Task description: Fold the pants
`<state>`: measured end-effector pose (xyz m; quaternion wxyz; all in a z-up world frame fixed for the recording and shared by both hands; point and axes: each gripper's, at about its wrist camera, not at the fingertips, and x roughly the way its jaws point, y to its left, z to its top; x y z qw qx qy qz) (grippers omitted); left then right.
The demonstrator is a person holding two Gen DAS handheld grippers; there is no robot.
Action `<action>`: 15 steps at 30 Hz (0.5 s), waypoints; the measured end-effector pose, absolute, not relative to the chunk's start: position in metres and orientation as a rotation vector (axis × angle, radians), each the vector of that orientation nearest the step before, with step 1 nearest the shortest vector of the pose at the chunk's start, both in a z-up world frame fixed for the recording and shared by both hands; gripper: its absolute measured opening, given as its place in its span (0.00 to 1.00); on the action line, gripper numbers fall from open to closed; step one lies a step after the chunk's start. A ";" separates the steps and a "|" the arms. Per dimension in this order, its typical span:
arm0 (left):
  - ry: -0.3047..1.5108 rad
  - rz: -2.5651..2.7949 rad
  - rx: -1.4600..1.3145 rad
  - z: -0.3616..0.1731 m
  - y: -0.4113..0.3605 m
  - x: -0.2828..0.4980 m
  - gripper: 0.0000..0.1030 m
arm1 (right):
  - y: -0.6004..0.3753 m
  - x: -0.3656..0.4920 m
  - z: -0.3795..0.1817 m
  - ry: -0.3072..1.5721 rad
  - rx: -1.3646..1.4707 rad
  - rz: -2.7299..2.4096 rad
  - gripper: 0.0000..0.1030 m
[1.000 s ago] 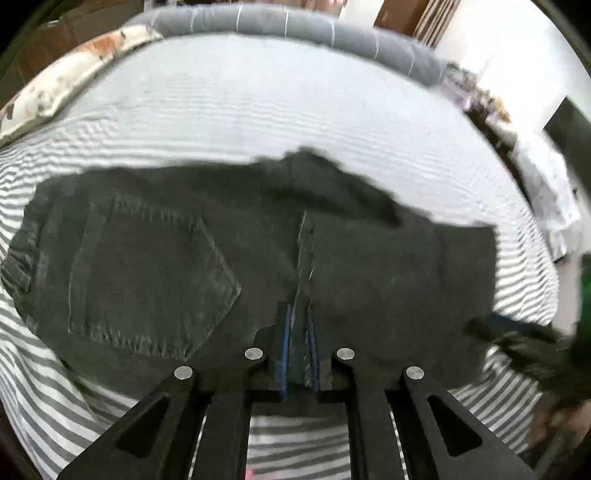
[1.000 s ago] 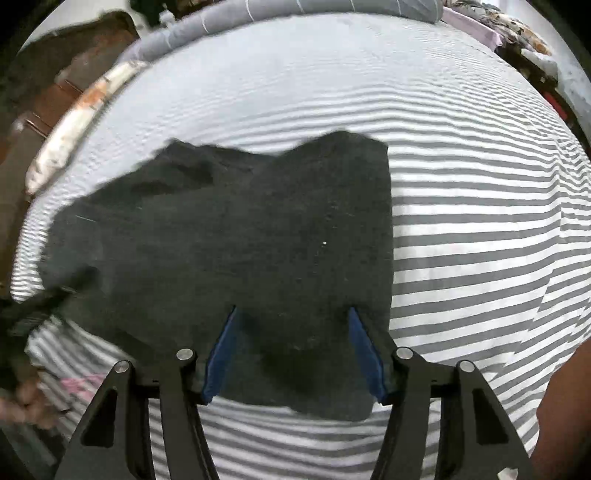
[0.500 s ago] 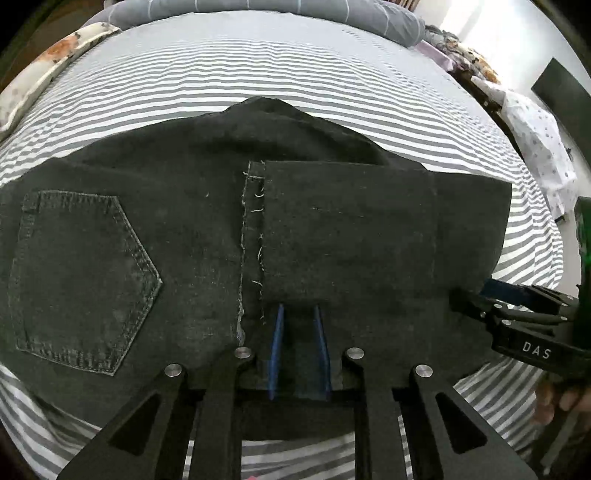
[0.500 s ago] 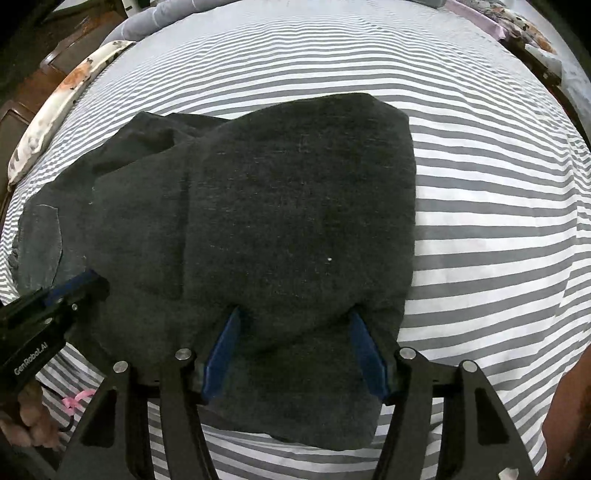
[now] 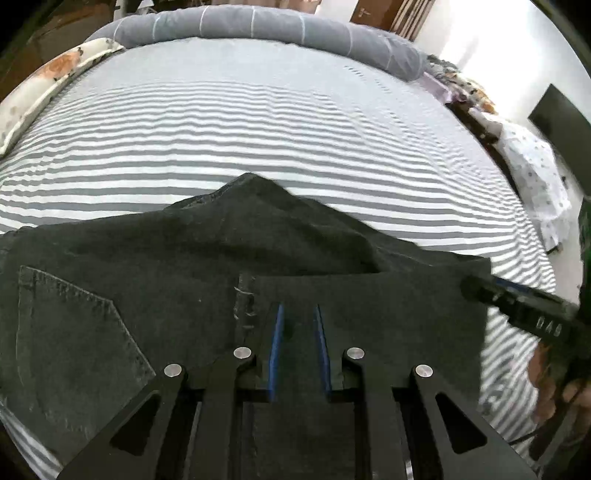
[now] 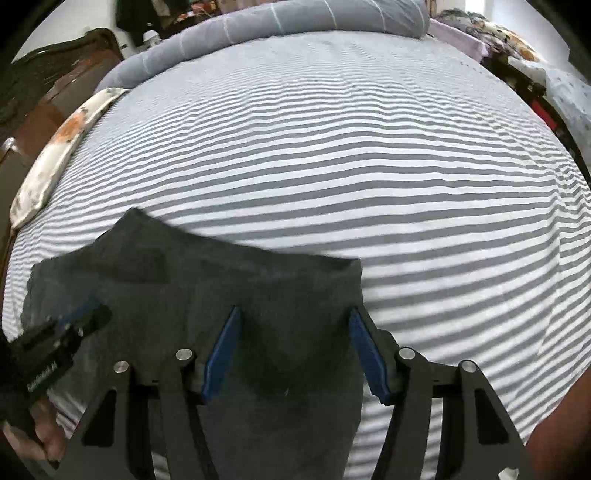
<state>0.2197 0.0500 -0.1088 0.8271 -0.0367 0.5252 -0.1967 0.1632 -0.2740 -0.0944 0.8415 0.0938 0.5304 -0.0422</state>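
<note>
I count one pair of dark pants (image 5: 192, 295) lying on one striped bed (image 5: 280, 140). One back pocket (image 5: 70, 332) shows on them. I hold two tools: my left tool (image 5: 298, 317) and my right tool (image 6: 295, 325), each with two blue pads. At the head of the bed lies one rolled grey blanket (image 5: 266, 22), and along the side one flowered pillow (image 5: 48, 85).

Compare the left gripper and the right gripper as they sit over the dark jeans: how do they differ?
The left gripper has its jaws set narrow, while the right gripper has its jaws spread wide. The left one sits beside the frayed hem, near the back pocket; the right one sits at the jeans' right edge, by the striped sheet. Both have blue pads and point down at the denim.
</note>
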 end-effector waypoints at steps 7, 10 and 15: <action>1.138 -0.399 -0.115 -0.130 0.065 0.227 0.18 | -0.281 0.185 -0.127 1.176 0.164 -0.144 0.57; 1.129 -0.397 -0.073 -0.131 0.061 0.226 0.18 | -0.281 0.185 -0.135 1.189 0.145 -0.146 0.58; 1.156 -0.373 -0.100 -0.123 0.071 0.225 0.18 | -0.284 0.182 -0.126 1.178 0.144 -0.150 0.55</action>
